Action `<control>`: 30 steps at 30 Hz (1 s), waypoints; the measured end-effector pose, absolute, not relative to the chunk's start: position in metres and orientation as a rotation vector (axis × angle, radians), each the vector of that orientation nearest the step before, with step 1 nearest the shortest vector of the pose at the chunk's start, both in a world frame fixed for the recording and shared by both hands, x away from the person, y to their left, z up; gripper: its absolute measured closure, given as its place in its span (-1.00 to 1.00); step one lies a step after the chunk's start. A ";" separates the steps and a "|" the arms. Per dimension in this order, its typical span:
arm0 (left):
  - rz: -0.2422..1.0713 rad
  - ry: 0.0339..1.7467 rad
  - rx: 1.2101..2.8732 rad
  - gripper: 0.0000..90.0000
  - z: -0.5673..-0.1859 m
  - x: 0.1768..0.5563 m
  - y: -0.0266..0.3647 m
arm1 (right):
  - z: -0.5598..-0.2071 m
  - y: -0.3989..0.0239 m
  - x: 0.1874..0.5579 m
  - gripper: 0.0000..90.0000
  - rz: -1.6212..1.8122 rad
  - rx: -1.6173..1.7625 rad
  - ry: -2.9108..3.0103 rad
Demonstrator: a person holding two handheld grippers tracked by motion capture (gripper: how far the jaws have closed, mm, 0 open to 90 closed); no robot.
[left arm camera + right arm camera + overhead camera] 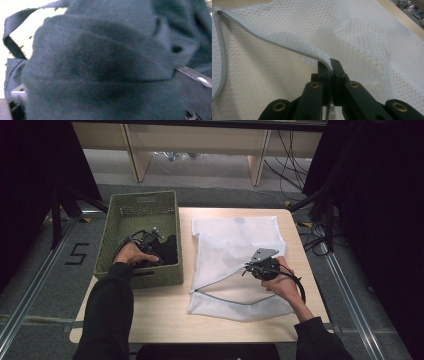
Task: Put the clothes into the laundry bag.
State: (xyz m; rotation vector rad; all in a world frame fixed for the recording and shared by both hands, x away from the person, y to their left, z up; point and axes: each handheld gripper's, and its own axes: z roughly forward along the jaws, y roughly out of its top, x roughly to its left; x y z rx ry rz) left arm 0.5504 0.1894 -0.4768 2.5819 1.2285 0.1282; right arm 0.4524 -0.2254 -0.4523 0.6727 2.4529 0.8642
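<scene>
A green woven basket stands on the left of the wooden table, with dark clothing inside. My left gripper reaches down into the basket, right at the clothing. In the left gripper view a dark blue-grey garment lies pressed close to the camera and hides the jaws. A white mesh laundry bag lies flat to the right of the basket. My right gripper is shut on the bag's upper edge and lifts it, so the mouth gapes toward the basket.
The bag's grey zipper runs along the open edge at the left of the right gripper view. Bare tabletop lies in front of the basket and the bag. Beyond the table are wooden shelf legs and cables on the floor.
</scene>
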 end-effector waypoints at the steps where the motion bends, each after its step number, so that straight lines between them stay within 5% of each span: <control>1: 0.156 1.254 2.604 -0.99 -0.482 0.551 0.188 | -0.452 -0.225 0.451 0.97 0.869 0.697 2.446; 2: 0.156 1.254 2.604 -0.95 -0.482 0.551 0.188 | -0.452 -0.225 0.451 0.97 0.869 0.697 2.446; 4: 0.180 1.302 2.561 -0.53 -0.479 0.552 0.187 | -0.451 -0.225 0.452 0.97 0.869 0.669 2.444; 5: 0.213 1.310 2.562 -0.53 -0.477 0.553 0.189 | -0.451 -0.226 0.452 0.97 0.870 0.670 2.443; 7: 0.205 1.322 2.541 -0.09 -0.473 0.552 0.191 | -0.450 -0.226 0.452 0.97 0.867 0.690 2.448; 10: 0.228 1.339 2.510 0.20 -0.471 0.553 0.193 | -0.450 -0.226 0.451 0.97 0.866 0.690 2.448; 11: 0.364 1.351 2.454 0.28 -0.467 0.556 0.197 | -0.451 -0.226 0.451 0.97 0.867 0.694 2.446; 12: 0.364 1.351 2.454 0.31 -0.467 0.556 0.197 | -0.451 -0.226 0.451 0.97 0.867 0.694 2.446; 16: 0.387 1.479 2.368 0.28 -0.463 0.562 0.202 | -0.451 -0.226 0.452 0.97 0.862 0.690 2.441; 19: 0.378 1.489 2.304 0.11 -0.460 0.562 0.202 | -0.452 -0.227 0.453 0.97 0.873 0.676 2.443; 21: 0.275 1.464 2.312 -0.29 -0.455 0.560 0.202 | -0.452 -0.227 0.454 0.97 0.871 0.688 2.446; 28: 0.187 1.429 2.299 -0.60 -0.446 0.549 0.200 | -0.452 -0.226 0.454 0.97 0.864 0.678 2.447; 30: 0.244 1.347 2.425 -0.67 -0.455 0.551 0.199 | -0.453 -0.225 0.453 0.97 0.864 0.676 2.451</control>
